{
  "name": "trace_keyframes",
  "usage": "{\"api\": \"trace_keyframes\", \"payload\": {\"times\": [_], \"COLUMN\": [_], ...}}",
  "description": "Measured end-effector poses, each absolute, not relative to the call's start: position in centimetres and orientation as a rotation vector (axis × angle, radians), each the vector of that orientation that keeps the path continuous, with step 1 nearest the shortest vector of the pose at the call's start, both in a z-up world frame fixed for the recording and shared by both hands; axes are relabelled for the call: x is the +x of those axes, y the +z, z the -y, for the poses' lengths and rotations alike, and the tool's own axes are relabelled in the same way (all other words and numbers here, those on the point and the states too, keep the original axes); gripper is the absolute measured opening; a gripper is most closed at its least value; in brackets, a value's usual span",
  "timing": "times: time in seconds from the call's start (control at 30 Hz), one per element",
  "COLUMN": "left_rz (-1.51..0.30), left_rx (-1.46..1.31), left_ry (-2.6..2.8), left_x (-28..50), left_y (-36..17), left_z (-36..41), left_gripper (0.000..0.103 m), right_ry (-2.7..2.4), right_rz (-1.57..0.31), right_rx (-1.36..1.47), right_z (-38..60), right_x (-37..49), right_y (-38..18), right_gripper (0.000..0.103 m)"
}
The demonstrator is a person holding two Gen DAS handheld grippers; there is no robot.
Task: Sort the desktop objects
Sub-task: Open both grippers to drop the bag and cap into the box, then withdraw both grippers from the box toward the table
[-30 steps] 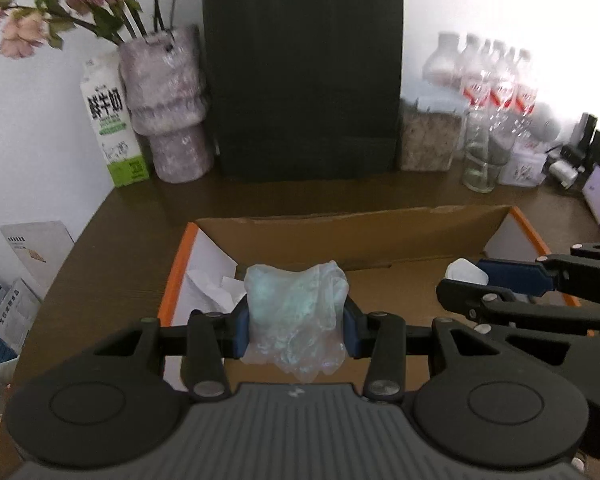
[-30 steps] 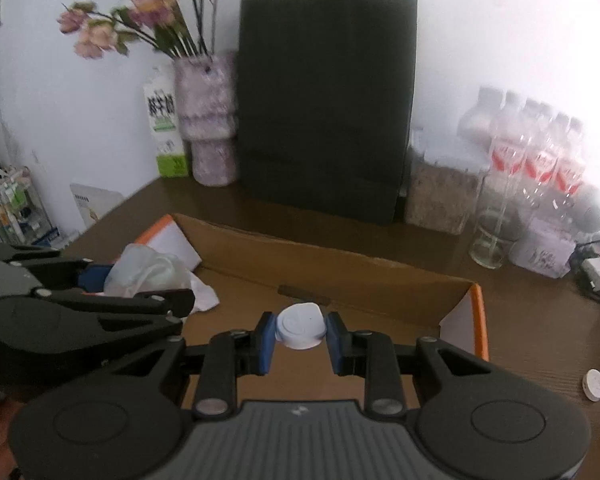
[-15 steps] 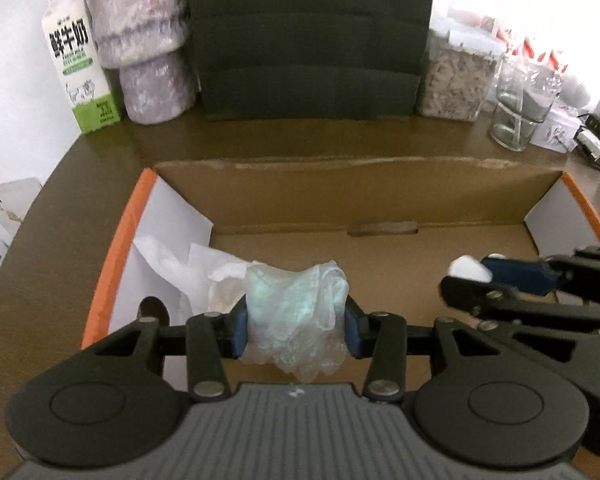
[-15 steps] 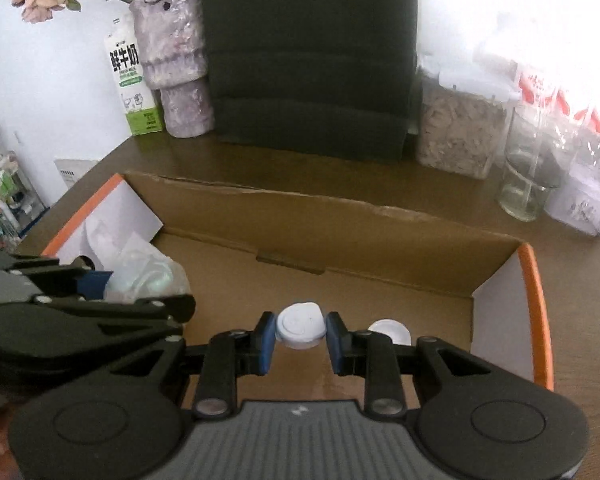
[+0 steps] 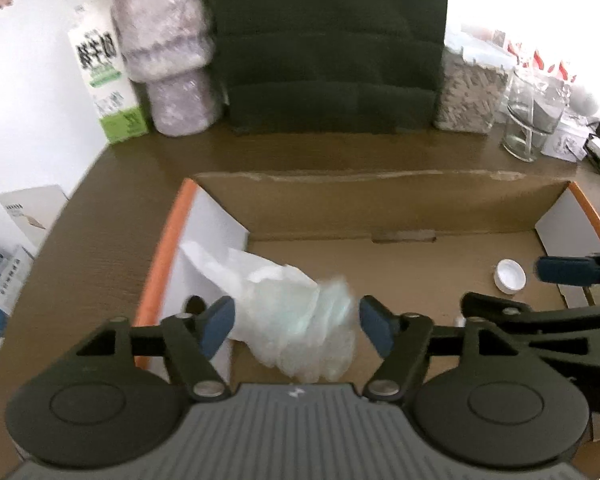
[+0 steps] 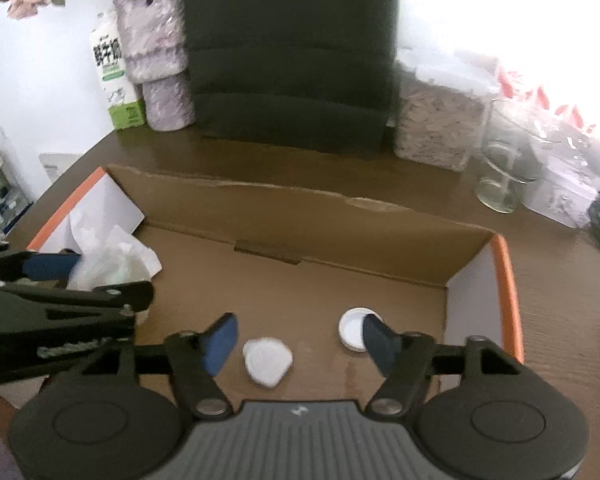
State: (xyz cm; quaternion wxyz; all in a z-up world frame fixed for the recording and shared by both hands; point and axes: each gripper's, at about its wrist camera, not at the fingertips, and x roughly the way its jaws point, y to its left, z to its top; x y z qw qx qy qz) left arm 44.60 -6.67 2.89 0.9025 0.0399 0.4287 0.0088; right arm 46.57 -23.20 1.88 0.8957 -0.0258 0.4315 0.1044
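Box (image 5: 380,204): cardboard, on the desk, holding tissue, bag and caps.
Left gripper (image 5: 296,322): jaws opening; crumpled bag (image 5: 320,336) between them, pads clear.
Right gripper (image 6: 300,338): jaws opening; white cap (image 6: 268,362) loose between them.
Second cap (image 6: 352,330): just beside the right finger.

Motion blurs the crumpled plastic wad (image 5: 312,320).

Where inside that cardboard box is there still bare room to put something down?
The box floor is bare across its middle, between the crumpled tissue and plastic at the left end and the two white caps near the right wall. The table's back edge is crowded by the black bag, vase and jars.
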Motion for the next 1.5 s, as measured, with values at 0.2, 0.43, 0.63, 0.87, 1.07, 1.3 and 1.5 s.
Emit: {"api": "trace_keyframes", "payload": {"times": [0.2, 0.43, 0.63, 0.87, 1.07, 1.3, 1.5], "left_rz": [-0.832, -0.78, -0.739, -0.68, -0.604, -0.499, -0.456], "left_rx": [0.088, 0.102, 0.099, 0.08, 0.01, -0.009, -0.032], "left_ry": [0.069, 0.059, 0.058, 0.025, -0.015, -0.04, -0.058], "left_x": [42.6, 39.3, 36.3, 32.1, 27.5, 21.1, 16.5], "left_y": [4.7, 7.1, 8.7, 10.7, 12.2, 12.3, 10.2], "left_z": [6.0, 5.7, 5.2, 4.5, 3.8, 3.1, 2.1], "left_gripper": [0.102, 0.103, 0.103, 0.103, 0.103, 0.103, 0.103], "right_ry": [0.216, 0.209, 0.214, 0.224, 0.237, 0.254, 0.272], "right_rz": [-0.855, -0.804, -0.762, -0.69, -0.614, -0.51, -0.452], "right_rx": [-0.01, -0.026, -0.043, -0.079, -0.056, -0.047, -0.037], "right_z": [23.8, 23.5, 22.9, 22.2, 22.6, 23.2, 24.1], "right_x": [44.4, 40.8, 37.8, 33.2, 28.4, 21.4, 15.6], "right_y": [4.0, 7.0, 9.0, 11.3, 13.0, 13.4, 11.5], "right_gripper": [0.095, 0.103, 0.103, 0.103, 0.103, 0.103, 0.103]}}
